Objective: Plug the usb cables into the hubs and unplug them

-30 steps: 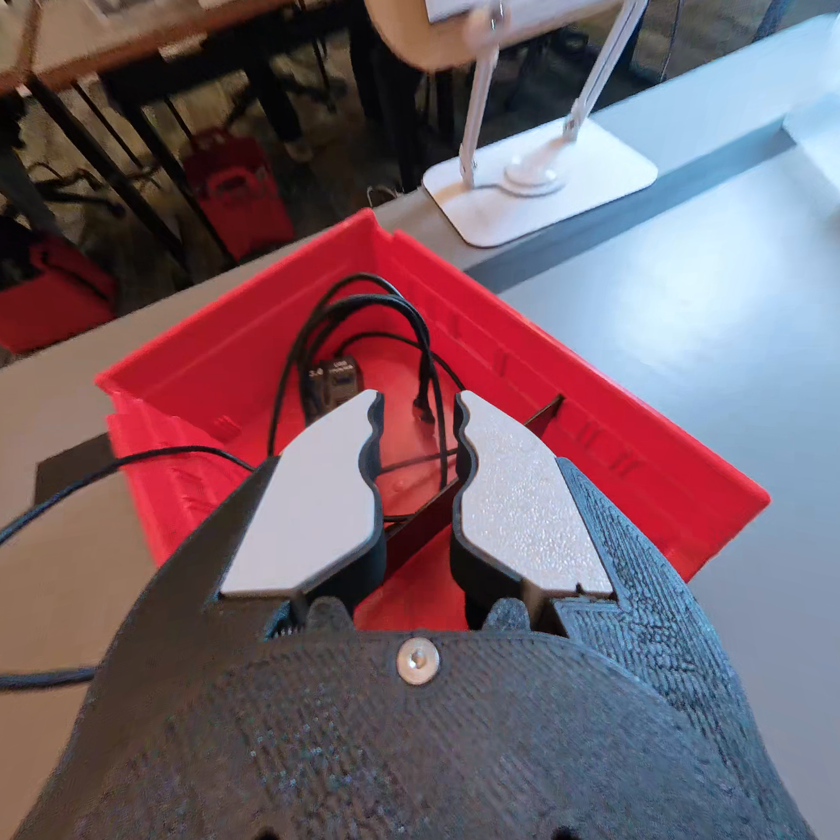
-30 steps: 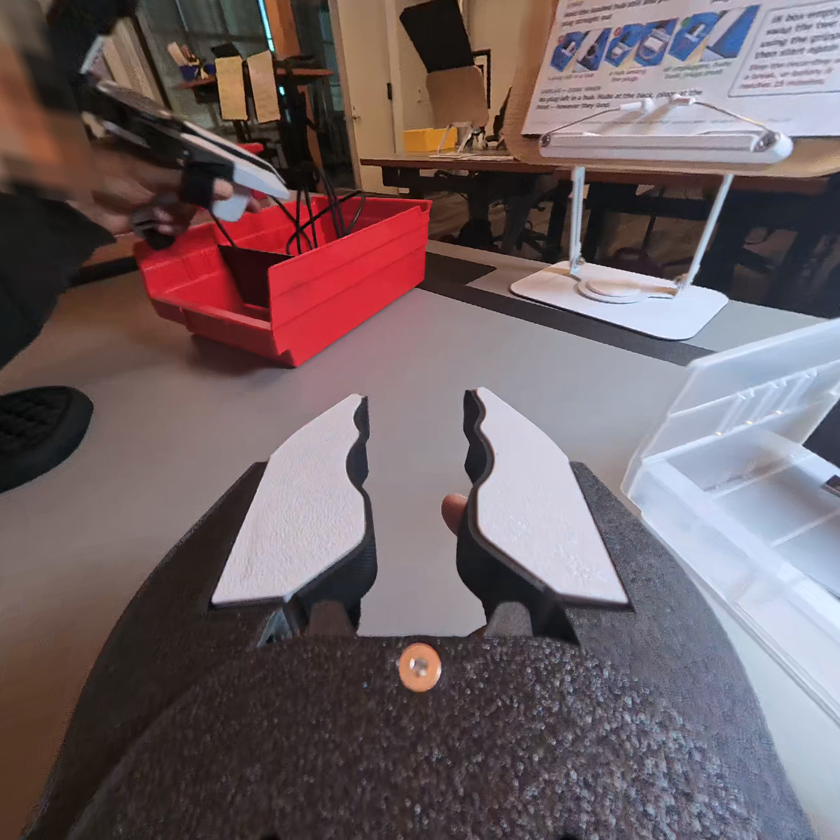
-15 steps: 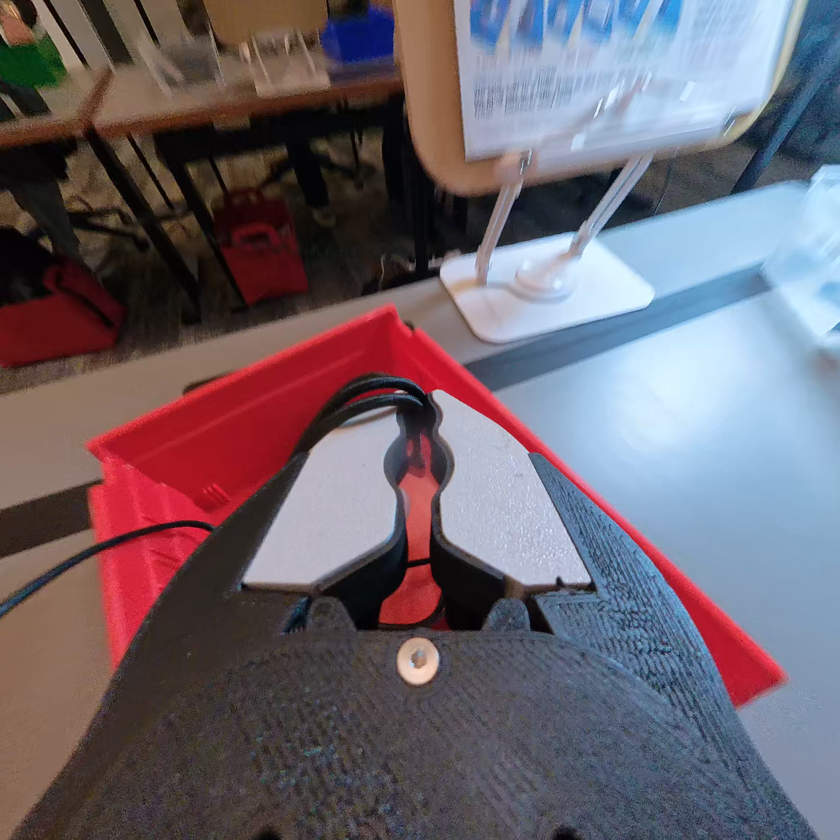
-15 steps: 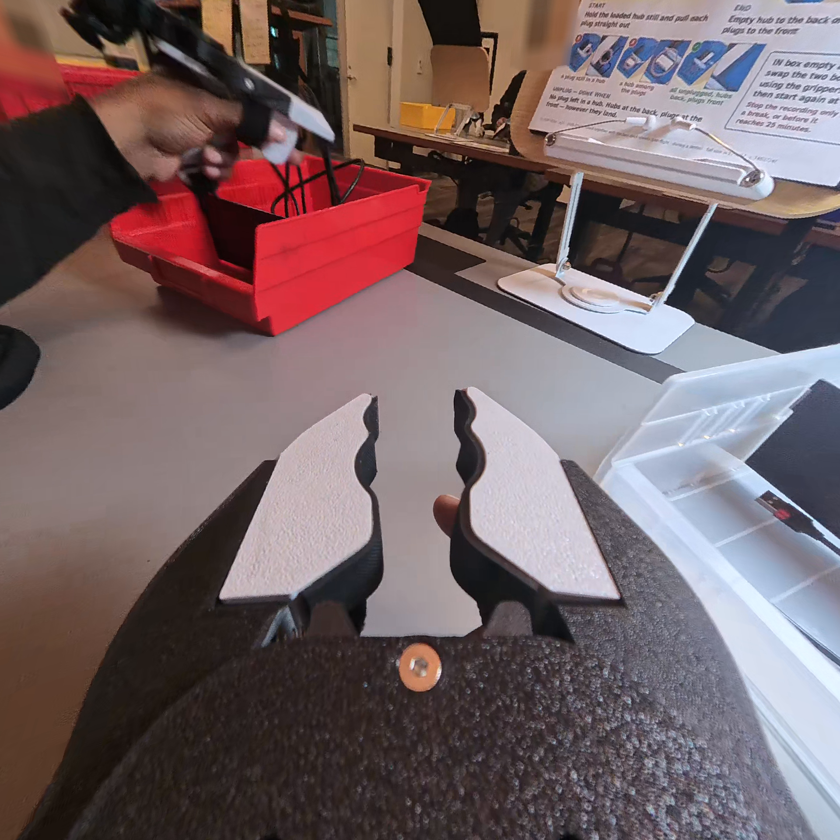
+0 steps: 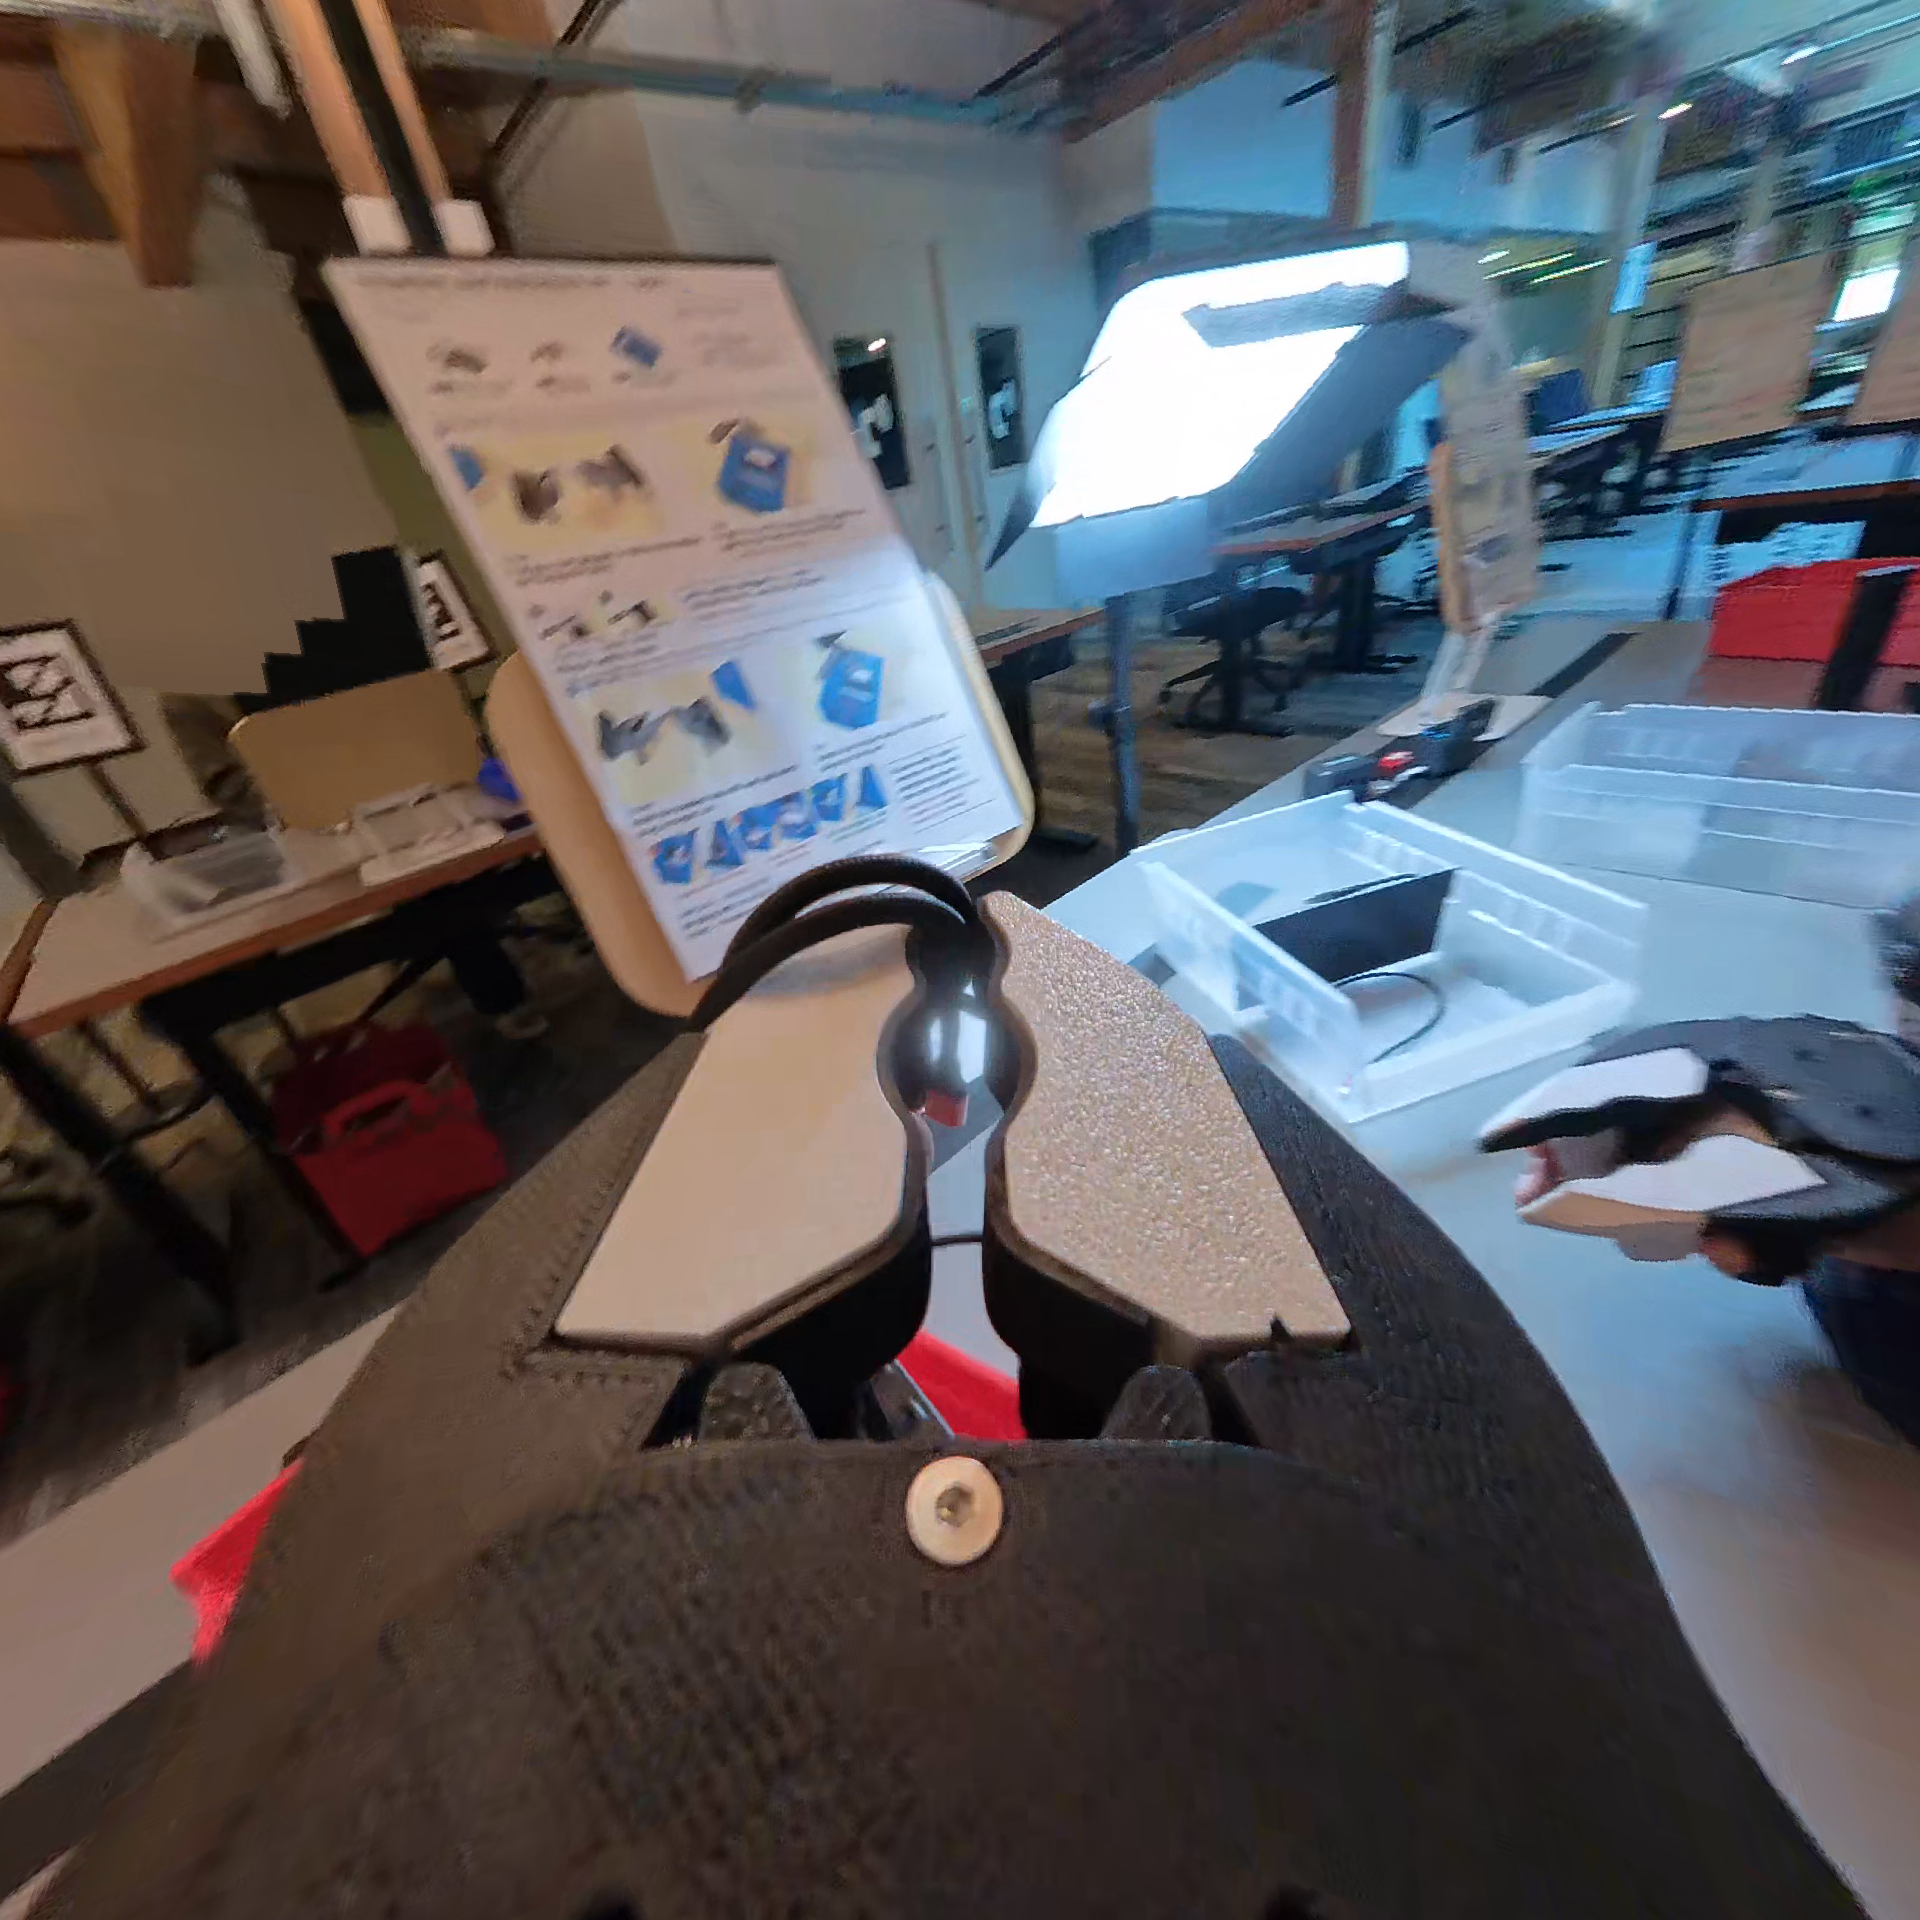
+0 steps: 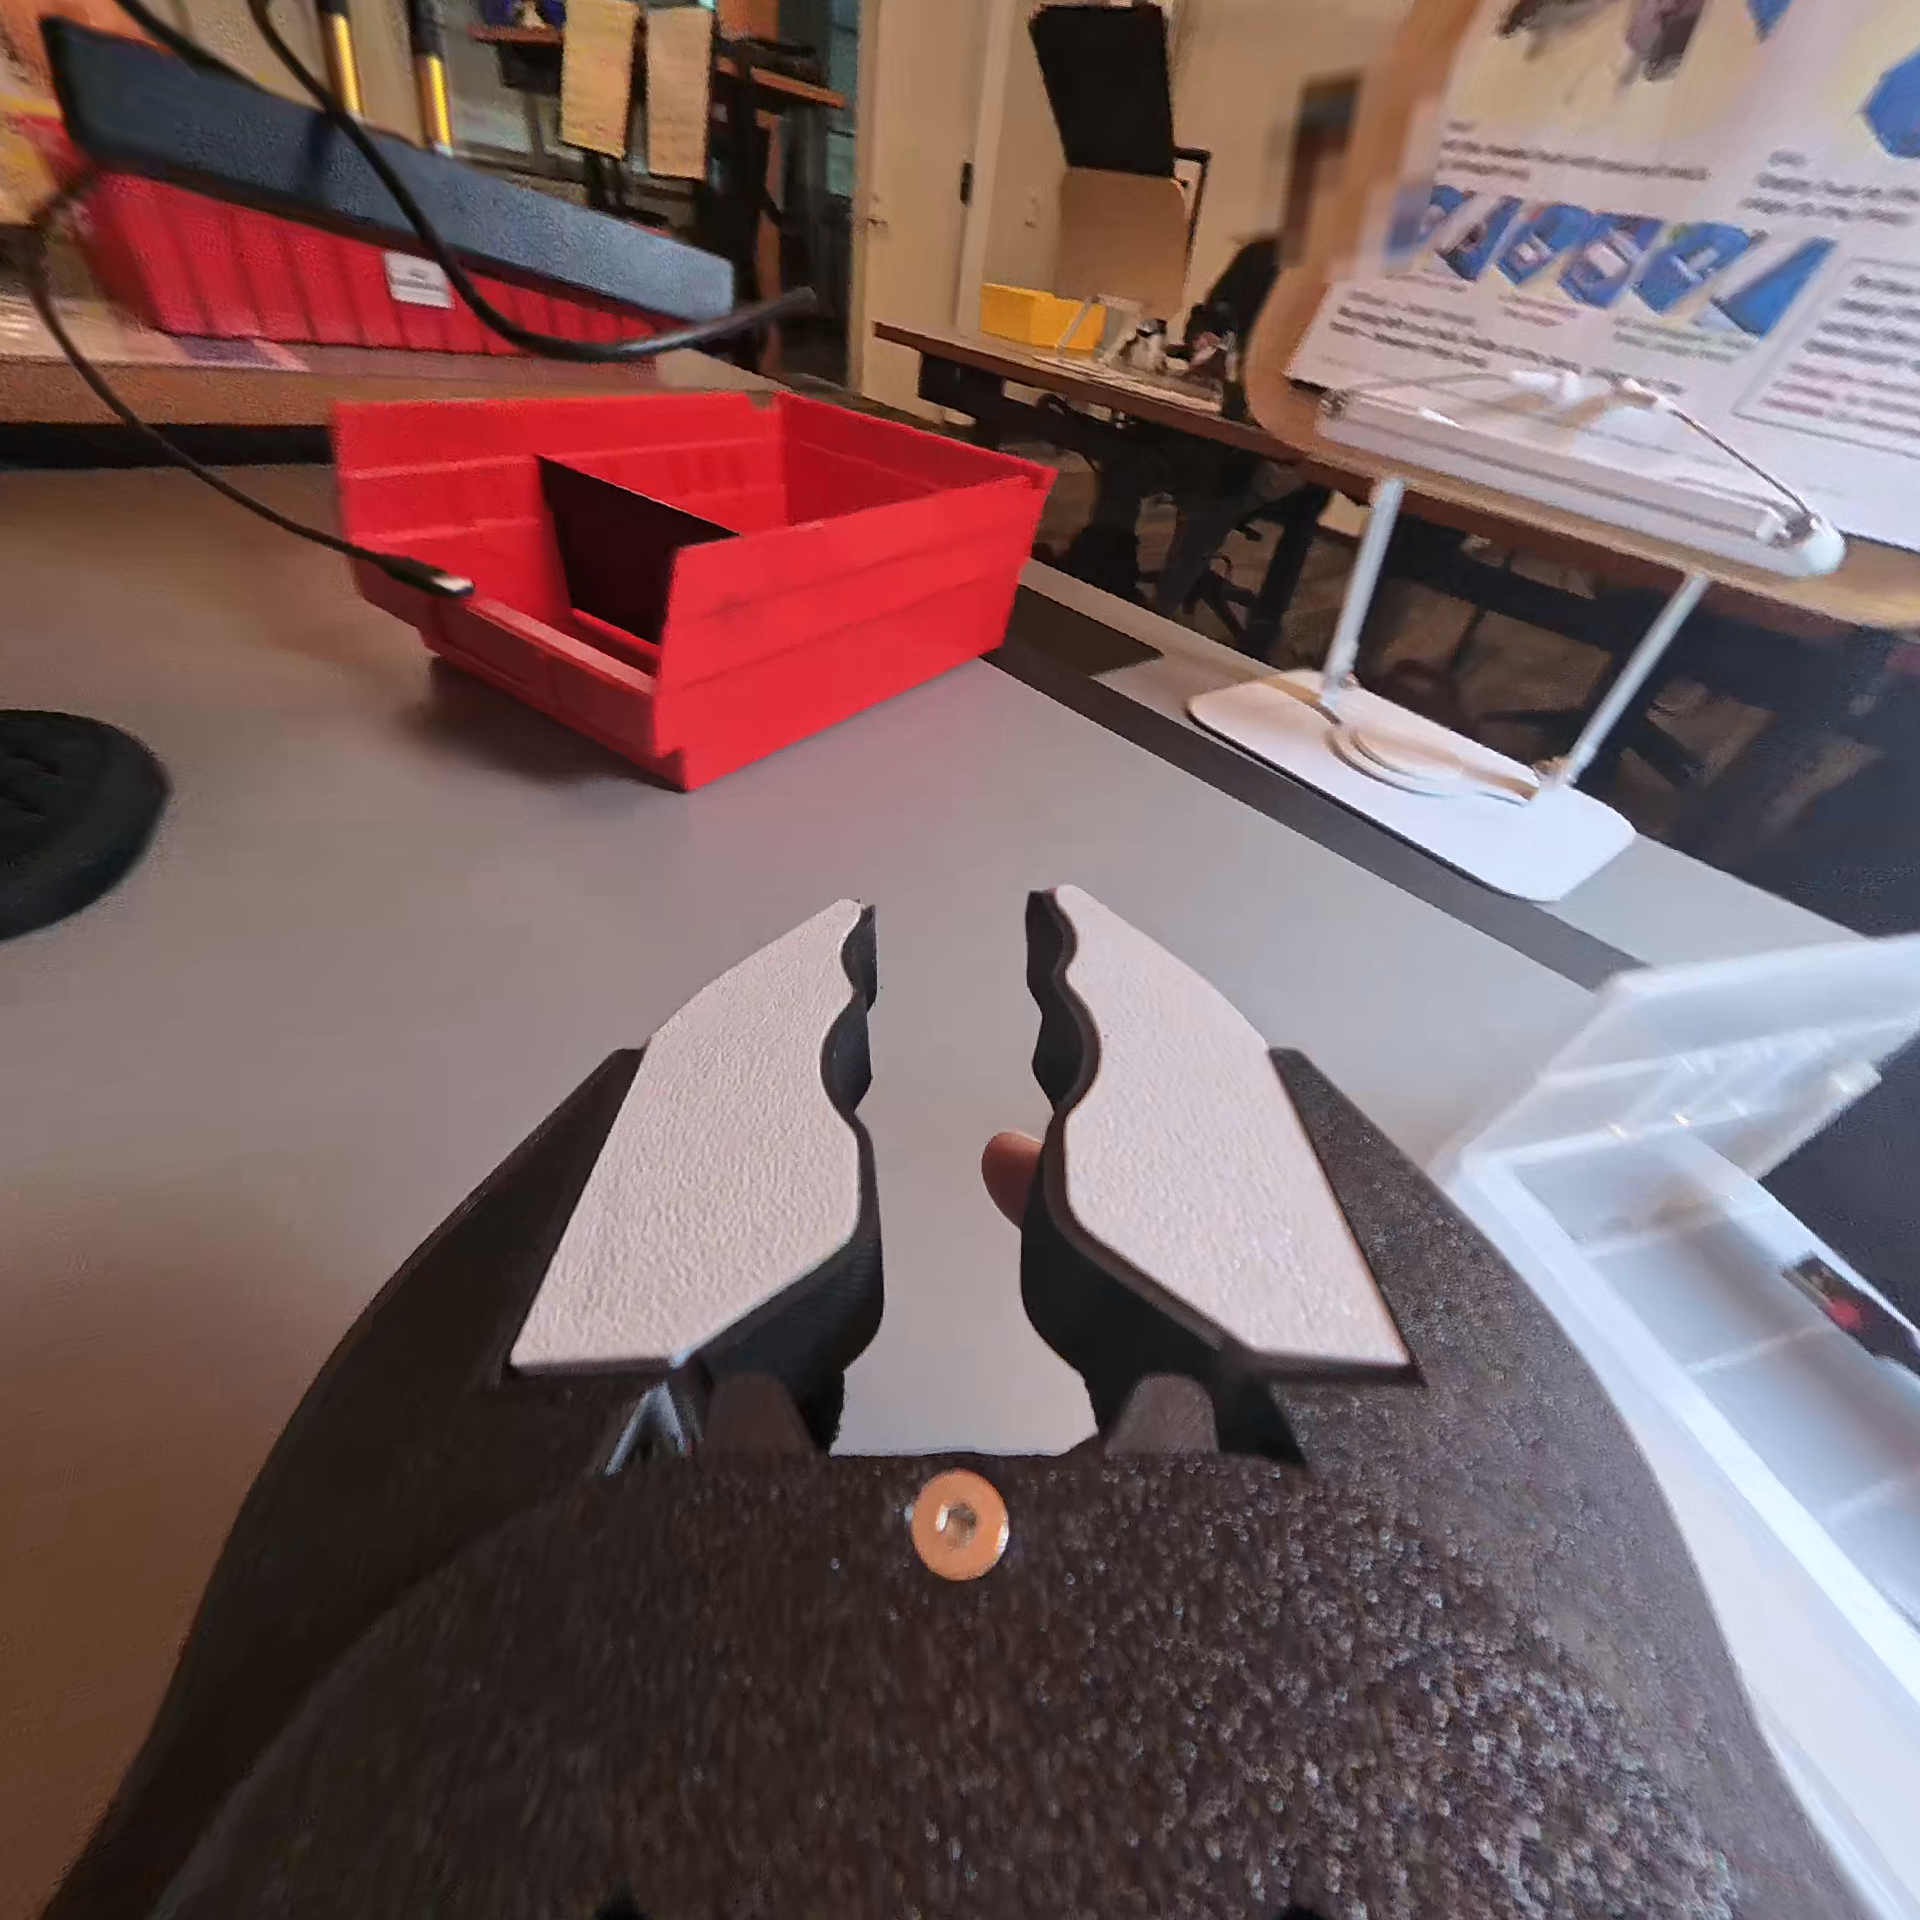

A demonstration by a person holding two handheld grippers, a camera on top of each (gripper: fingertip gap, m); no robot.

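My left gripper is shut on a bundle of black usb cables, which loop over its left finger. A plug with a red insert shows in the gap between the fingers. The gripper is lifted above the red bin. In the right wrist view the bin stands on the grey table, and a black cable with its plug dangles in front of its left side. My right gripper is open and empty, low over the table; it also shows in the left wrist view. I see no hub.
A clear plastic compartment box stands at the right, also in the left wrist view. An instruction board on a white stand is behind. A black round pad lies at the left edge.
My left gripper closed on the cables in the red bin and lifted them up and out, swinging towards the right. My right gripper stayed open, shifting slightly.
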